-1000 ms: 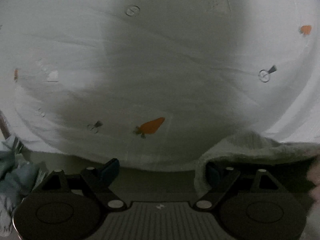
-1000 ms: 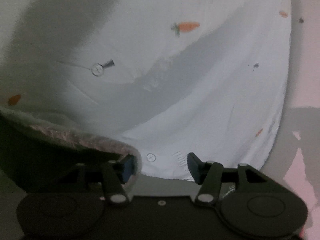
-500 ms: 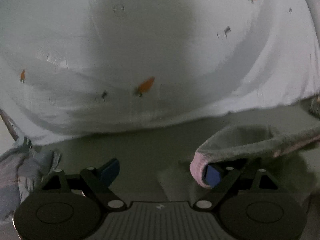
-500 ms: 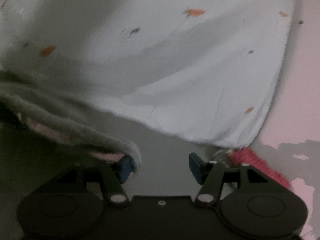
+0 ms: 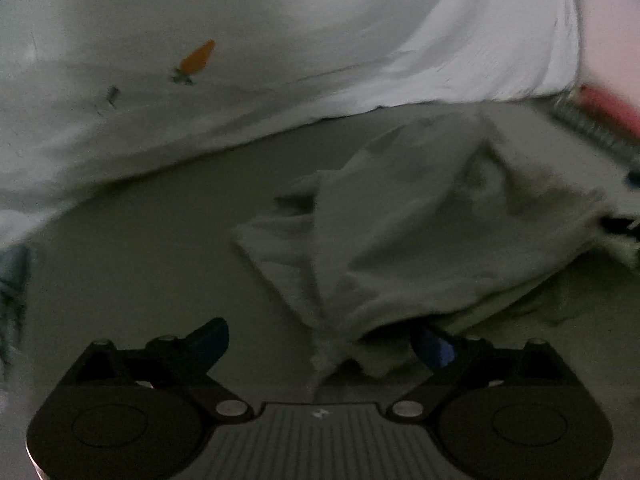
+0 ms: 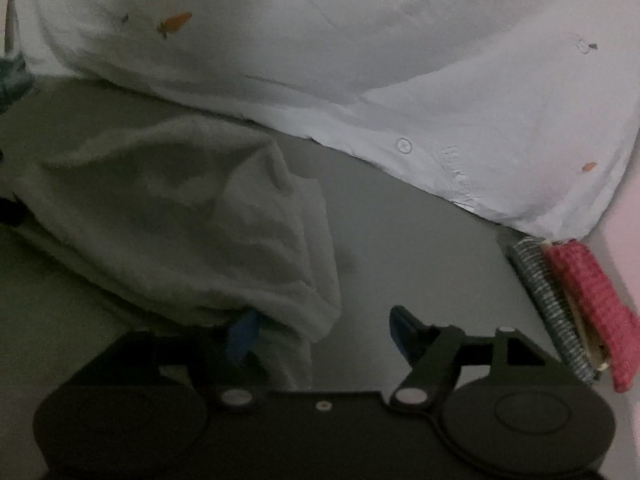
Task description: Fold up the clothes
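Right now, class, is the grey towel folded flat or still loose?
Loose. The grey towel sags in rumpled creases between the open left gripper and right gripper, draped over one finger of each.

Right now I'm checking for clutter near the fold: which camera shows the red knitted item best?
The right wrist view: the red knitted item lies sharp along the right edge, beside a grey ribbed band. The left wrist view shows only a blurred red streak at its right edge.
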{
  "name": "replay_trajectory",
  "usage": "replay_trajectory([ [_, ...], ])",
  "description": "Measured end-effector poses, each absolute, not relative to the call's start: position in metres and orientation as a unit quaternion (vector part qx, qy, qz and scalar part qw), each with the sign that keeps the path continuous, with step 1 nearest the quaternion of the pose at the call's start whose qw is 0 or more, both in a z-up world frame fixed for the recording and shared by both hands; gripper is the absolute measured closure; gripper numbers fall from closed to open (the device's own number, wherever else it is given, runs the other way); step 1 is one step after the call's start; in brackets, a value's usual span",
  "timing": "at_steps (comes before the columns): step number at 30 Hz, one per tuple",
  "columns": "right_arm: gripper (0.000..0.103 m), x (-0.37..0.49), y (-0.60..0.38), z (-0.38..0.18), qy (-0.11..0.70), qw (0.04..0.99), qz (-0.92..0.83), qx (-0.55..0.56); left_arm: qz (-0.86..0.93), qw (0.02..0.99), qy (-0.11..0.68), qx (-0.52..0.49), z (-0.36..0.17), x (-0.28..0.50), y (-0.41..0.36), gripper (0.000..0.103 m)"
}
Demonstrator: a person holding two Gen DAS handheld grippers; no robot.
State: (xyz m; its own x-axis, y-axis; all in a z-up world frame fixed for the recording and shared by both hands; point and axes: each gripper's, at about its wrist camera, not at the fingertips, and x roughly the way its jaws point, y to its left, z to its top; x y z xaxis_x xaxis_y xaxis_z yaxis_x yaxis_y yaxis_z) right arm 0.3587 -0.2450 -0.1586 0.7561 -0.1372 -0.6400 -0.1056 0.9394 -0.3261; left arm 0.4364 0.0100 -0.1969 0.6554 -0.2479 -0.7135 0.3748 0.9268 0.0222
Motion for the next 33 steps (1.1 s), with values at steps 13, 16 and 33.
replay_trajectory([
  [13,0.012,0.380,-0.275,-0.174,0.394,0.919,-0.023,-0.022,-0.101,0.910,0.397,-0.059,-0.205,0.445,0.035,0.000],
  [16,0.013,0.382,-0.290,-0.179,0.411,0.910,-0.037,0.027,-0.098,0.909,0.401,-0.057,-0.209,0.439,0.036,0.000],
  [33,0.040,0.255,-0.332,-0.197,0.451,0.870,-0.043,0.195,-0.112,0.869,0.477,-0.063,-0.246,0.344,0.049,0.001],
])
